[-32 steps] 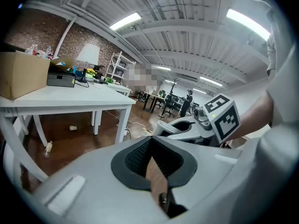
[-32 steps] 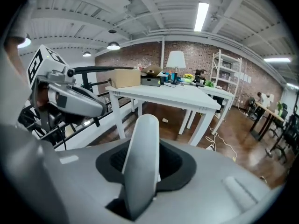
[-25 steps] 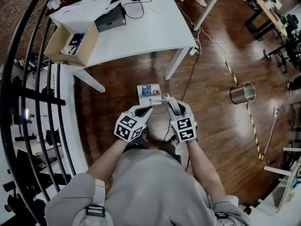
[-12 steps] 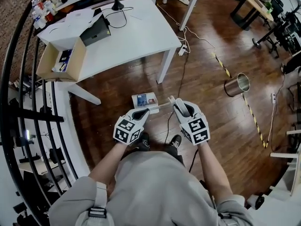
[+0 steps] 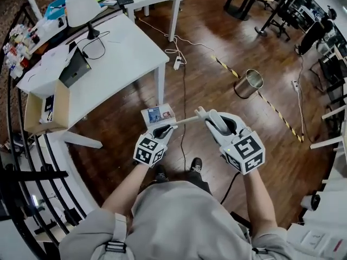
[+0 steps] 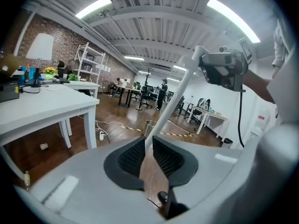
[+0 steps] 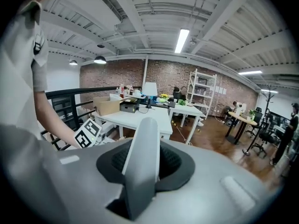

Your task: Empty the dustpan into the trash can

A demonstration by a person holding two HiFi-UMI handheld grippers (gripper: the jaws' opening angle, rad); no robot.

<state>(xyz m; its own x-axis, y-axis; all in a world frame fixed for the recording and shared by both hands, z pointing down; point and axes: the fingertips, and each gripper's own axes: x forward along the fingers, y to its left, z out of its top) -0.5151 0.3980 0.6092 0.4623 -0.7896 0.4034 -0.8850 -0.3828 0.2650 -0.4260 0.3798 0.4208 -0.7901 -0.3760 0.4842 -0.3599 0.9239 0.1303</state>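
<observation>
Jointly, left claw (image 5: 163,129), right claw (image 5: 210,118) gripping one dustpan (image 5: 158,115), one trash can (image 5: 249,84)

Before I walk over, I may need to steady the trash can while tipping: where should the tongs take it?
Take the trash can by its rim, coming from straight above, one jaw inside and one outside. It stands upright with its mouth open, and a side pinch would probably slip off its round, smooth wall.
</observation>
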